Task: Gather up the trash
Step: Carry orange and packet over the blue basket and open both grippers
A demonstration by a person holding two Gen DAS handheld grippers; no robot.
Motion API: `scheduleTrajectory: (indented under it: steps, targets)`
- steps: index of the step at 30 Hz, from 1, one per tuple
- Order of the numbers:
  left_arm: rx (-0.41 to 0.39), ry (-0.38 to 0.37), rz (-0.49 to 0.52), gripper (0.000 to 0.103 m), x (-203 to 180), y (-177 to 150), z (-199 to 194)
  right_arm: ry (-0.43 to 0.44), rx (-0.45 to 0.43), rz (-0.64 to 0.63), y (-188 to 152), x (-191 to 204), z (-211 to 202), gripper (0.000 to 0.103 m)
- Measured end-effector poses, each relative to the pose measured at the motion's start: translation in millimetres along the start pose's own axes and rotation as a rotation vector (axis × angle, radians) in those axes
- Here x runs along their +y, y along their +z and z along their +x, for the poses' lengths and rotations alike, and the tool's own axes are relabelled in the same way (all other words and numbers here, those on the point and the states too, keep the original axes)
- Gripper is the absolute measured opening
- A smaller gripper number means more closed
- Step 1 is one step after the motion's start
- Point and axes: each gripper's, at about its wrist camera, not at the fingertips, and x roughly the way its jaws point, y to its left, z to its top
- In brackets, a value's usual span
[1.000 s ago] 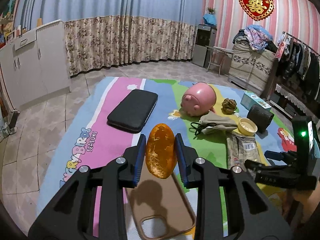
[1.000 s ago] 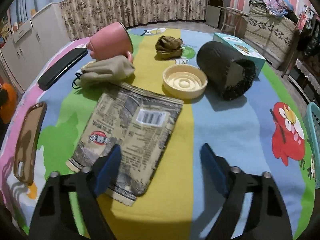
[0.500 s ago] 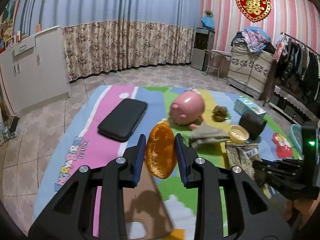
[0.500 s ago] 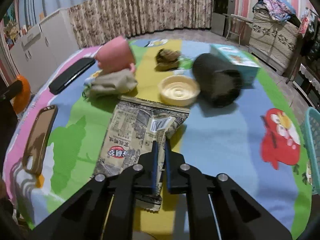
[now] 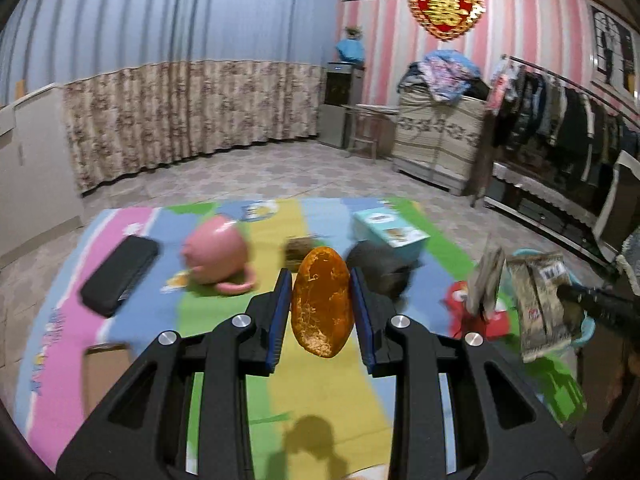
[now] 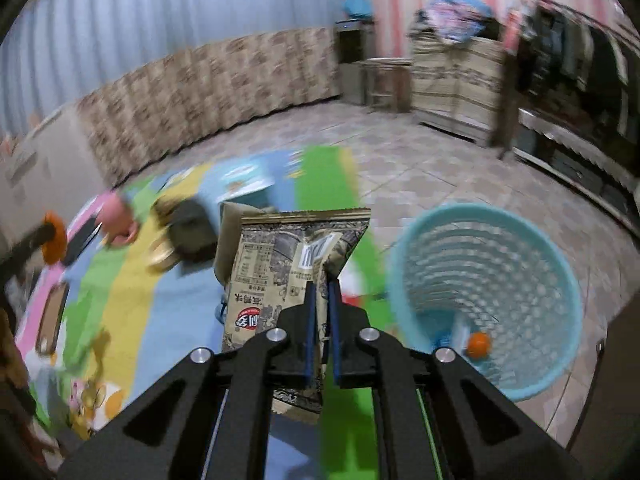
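Carrying step: the right hand-held gripper [image 6: 321,332], pinched on the wrapper [image 6: 280,264], nears the bin [image 6: 496,240] for release over it, while the left hand-held gripper [image 5: 321,316] clamps the peel [image 5: 321,300] above the mat [image 5: 280,232].

Red heart wall decor [image 5: 445,11] w/ gold 囍, snack bag [image 6: 286,276] barcode, print illegible

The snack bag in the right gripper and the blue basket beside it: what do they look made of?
Snack bag: thin printed plastic or foil film, probably; it creases and folds where the fingers pinch it, and its top edge is crimped. Blue basket: moulded plastic with a smooth, slightly glossy rim and lattice-perforated walls.
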Motion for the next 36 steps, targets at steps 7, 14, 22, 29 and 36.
scheduleTrajectory:
  steps: [7, 14, 22, 29, 36]
  targets:
    - [-0.023, -0.087, 0.038, 0.029, -74, 18, 21, -0.115, -0.061, 0.085, 29, -81, -5, 0.007]
    - [-0.025, -0.161, 0.116, 0.029, -147, 22, 48, -0.092, -0.064, 0.254, 20, -155, 12, 0.007]
    - [0.013, -0.239, 0.142, 0.029, -206, 14, 81, -0.079, -0.044, 0.347, -1, -195, 25, 0.007]
    - [0.037, -0.297, 0.182, 0.029, -256, 9, 103, -0.15, -0.053, 0.344, -6, -204, 22, 0.007]
    - [0.075, -0.356, 0.212, 0.029, -299, 1, 125, -0.198, -0.055, 0.333, -5, -217, 19, 0.007]
